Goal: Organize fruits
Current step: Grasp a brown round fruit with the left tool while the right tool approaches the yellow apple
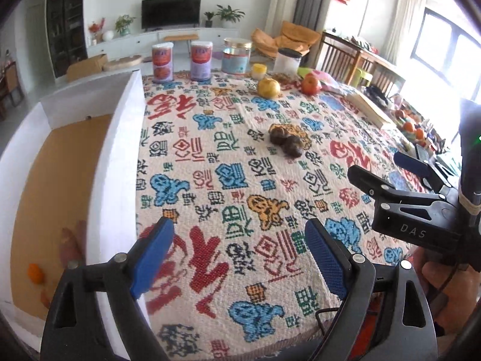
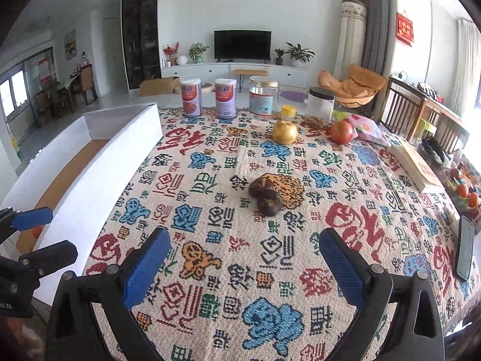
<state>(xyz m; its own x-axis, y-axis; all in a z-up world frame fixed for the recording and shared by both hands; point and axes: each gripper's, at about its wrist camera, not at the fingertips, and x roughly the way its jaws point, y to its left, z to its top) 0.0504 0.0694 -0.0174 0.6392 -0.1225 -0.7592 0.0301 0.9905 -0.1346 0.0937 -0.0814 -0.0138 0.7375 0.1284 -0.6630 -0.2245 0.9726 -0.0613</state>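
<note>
Left gripper (image 1: 239, 257): I see jaws wide, holding nothing.
Right gripper (image 2: 245, 263): jaws wide.
Dark fruits (image 2: 266, 195): frame centre, above my jaws, apart.

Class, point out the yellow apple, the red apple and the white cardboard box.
Round yellow apple (image 2: 284, 132), right wrist view, middle of its skin.
Round red apple (image 2: 341, 132), right wrist view, front face.
White cardboard box (image 2: 90, 180), right wrist view, near wall.

Left wrist view low over the desk (image 1: 210, 156) beside the white box (image 1: 120, 138), right wrist view further right, both facing the television (image 2: 242, 44), sharing the dark fruits (image 2: 266, 195)
</note>
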